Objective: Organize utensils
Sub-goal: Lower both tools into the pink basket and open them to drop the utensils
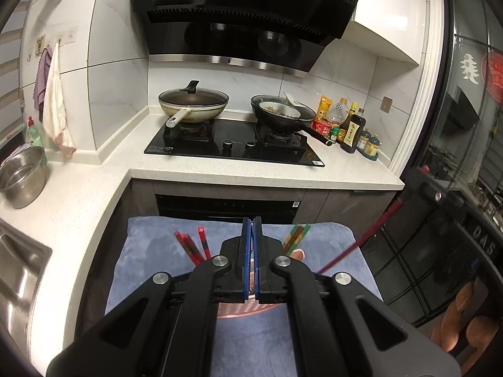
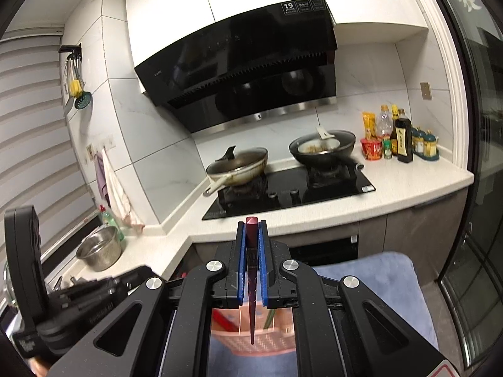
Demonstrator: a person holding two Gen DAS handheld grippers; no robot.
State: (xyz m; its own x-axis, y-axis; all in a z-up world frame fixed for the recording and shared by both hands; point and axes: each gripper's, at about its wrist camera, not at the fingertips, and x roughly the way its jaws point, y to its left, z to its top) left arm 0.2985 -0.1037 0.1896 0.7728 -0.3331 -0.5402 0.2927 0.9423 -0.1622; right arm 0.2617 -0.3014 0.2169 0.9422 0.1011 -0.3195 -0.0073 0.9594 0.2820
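Right gripper (image 2: 251,229) jaws clamp a red chopstick (image 2: 251,282); left gripper (image 1: 251,229) jaws closed, hiding the basket (image 1: 251,309).

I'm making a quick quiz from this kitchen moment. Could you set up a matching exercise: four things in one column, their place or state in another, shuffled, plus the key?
Things:
1. red chopstick
2. lidded pan
3. steel bowl
4. left gripper

Places or states:
A. on the stove's left burner
B. shut, holding nothing
C. clamped in the right gripper
D. on the counter beside the sink

Pairs: 1-C, 2-A, 3-D, 4-B
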